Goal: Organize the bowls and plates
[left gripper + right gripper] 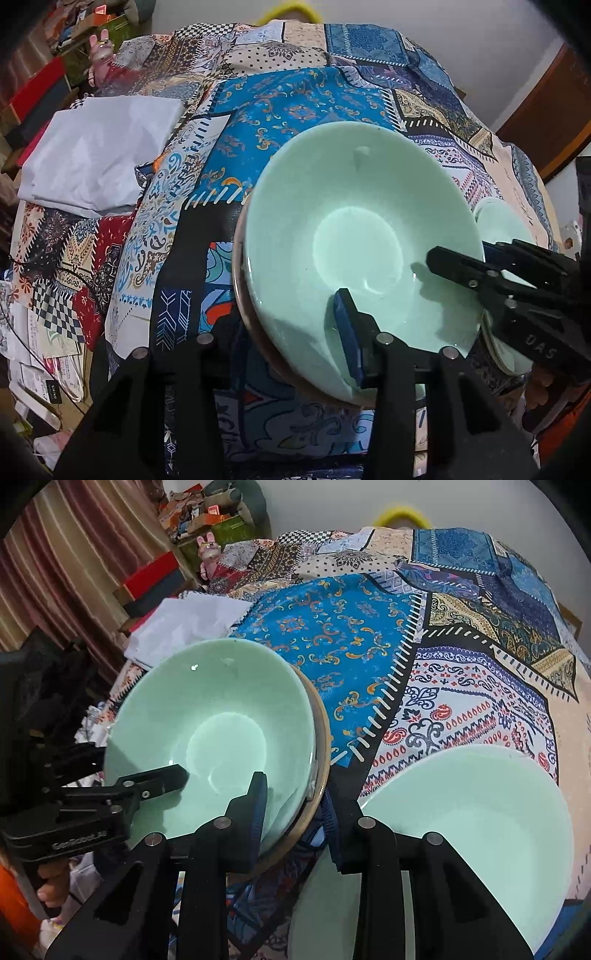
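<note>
- While both my grippers straddle the green bowl's (354,221) rim, the left gripper (280,332) stands released around it.
- My right gripper (295,812) also stands released, beside a second bowl (480,812).

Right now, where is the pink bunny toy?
The pink bunny toy is far back on the left in the right wrist view, at the far edge of the patchwork cloth, beside the red box and in front of the cluttered boxes.
</note>
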The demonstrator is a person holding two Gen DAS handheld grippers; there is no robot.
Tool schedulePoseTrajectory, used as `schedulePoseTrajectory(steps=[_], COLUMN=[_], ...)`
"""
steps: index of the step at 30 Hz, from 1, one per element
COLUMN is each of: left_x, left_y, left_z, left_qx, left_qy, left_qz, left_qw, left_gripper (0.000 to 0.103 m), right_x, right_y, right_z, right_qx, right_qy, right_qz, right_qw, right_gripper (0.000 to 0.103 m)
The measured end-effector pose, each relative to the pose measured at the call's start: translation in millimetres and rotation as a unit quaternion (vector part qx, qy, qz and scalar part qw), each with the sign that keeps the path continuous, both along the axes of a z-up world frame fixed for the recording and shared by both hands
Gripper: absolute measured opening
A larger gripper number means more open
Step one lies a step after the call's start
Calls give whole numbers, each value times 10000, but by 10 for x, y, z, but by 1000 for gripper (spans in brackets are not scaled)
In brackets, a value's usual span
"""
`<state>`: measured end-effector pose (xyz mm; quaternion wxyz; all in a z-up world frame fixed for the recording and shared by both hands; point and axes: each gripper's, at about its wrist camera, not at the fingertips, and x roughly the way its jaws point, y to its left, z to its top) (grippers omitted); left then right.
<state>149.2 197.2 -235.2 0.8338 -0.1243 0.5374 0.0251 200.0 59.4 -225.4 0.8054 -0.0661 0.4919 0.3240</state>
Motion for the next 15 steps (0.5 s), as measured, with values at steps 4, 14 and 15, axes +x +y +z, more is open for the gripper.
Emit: schedulePoseTrajectory(steps=[4,14,15], left_x=[-2,0,1], left_y=[-12,-18,-30], left_z=[22,83,93], left_qx=[35,-3,12], left_qy=[-10,9,7], left_qz=[74,235,211], left_qw=[10000,9997,9998], left_gripper=[42,42,42], right_x=[10,3,7], right_y=[-9,-35,-39], right_z=[-10,30,28], right_qx=[39,162,178], right_qy=[-6,-11,4], right_qz=[-37,-184,-199], right_qw=[10000,9997,9996], right_gripper=[28,25,25])
